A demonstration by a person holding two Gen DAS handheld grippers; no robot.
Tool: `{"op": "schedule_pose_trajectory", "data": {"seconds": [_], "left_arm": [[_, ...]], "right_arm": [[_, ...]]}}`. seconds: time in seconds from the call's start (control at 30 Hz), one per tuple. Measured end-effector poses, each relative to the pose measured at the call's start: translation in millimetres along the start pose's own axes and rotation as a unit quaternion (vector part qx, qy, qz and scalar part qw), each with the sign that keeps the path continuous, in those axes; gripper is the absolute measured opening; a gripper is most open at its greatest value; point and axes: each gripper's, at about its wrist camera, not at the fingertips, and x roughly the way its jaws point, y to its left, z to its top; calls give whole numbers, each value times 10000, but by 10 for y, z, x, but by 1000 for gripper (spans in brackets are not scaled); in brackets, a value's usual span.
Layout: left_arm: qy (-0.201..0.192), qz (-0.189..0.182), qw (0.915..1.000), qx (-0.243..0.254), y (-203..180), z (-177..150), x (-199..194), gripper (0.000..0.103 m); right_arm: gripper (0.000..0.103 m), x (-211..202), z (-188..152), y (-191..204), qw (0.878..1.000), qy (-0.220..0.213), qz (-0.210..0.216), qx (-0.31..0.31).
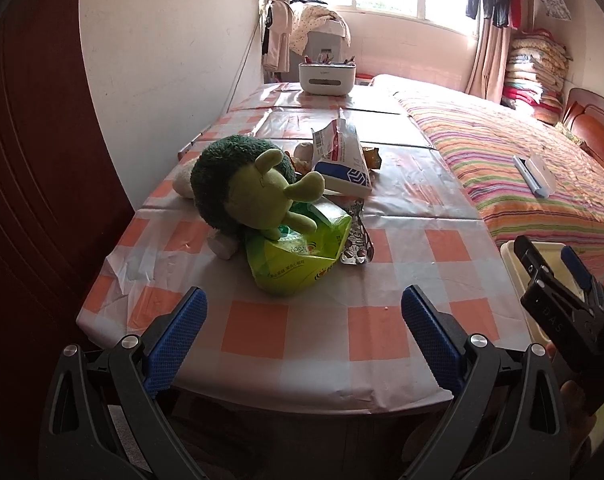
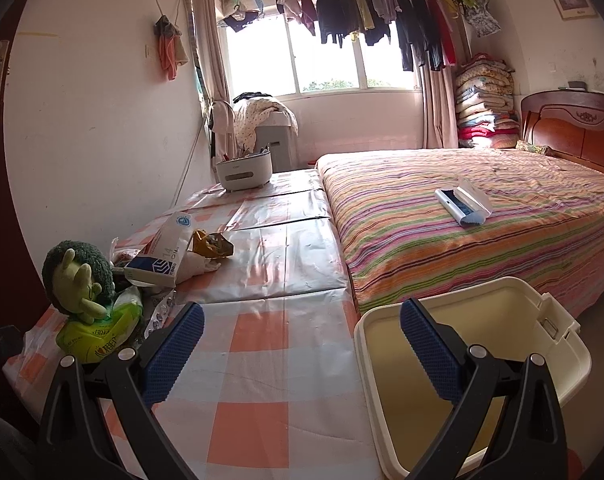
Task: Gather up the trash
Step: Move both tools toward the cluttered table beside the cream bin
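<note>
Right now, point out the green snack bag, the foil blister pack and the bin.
green snack bag [image 1: 298, 260], left wrist view, front face.
foil blister pack [image 1: 358, 240], left wrist view, silver middle.
bin [image 2: 558, 344], right wrist view, far rim.

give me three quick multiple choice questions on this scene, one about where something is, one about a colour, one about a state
1. Where does the plush toy rest?
A. on the striped bed
B. against the green bag on the table
C. inside the bin

2. What colour are the checks on the tablecloth?
A. orange and white
B. blue and white
C. black and yellow

3. What is the state of the cream bin?
A. lid shut
C. open, with no trash seen inside
B. tipped on its side

Answers:
1 B, the toy leans on the green bag in the left wrist view.
2 A, orange squares alternate with white ones.
3 C, the right wrist view looks down into its bare inside, past the open right gripper.
</note>
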Motion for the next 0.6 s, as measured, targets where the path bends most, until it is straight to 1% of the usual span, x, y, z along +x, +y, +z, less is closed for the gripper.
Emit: {"op": "schedule_pose_trajectory", "data": {"seconds": [0.03, 0.07, 0.13, 0.2, 0.27, 0.3, 0.33, 0.43, 0.5, 0.6], "left_arm": [[30, -150, 9993, -327, 63, 105, -63, 96], [-30, -317, 9971, -692, 131, 216, -167, 96], [-296, -558, 9900, -1258, 220, 406, -444, 96], [-581, -763, 9835, -1532, 243, 550, -733, 96], [-869, -1110, 9733, -1814, 232, 650, -1028, 96], [-1005, -1249, 9688, -1891, 214, 671, -1149, 96], [-1096, -1357, 9660, -1908, 197, 686, -1233, 96], [-1208, -1786, 9624, -1651, 35, 733, -1416, 96], [-1164, -1937, 9611, -1590, -44, 753, -1443, 96], [-925, -2092, 9603, -1595, -133, 778, -1364, 96]], "right_arm": [[96, 0, -7, -4, 10000, 6, 7, -4], [96, -1, -12, -4, 10000, 8, 10, -11], [96, 0, -20, -11, 10000, 14, -8, -19], [96, 3, -31, -32, 10000, 34, -24, -7], [96, 32, -40, -50, 9999, 94, -48, 19], [96, 58, -44, -59, 9999, 146, -51, 40], [96, 79, -49, -65, 9998, 195, -57, 68], [96, 120, -56, -88, 9994, 286, -70, 162], [96, 125, -64, -79, 9995, 269, -115, 139], [96, 120, -64, -48, 9996, 233, -162, 54]]}}
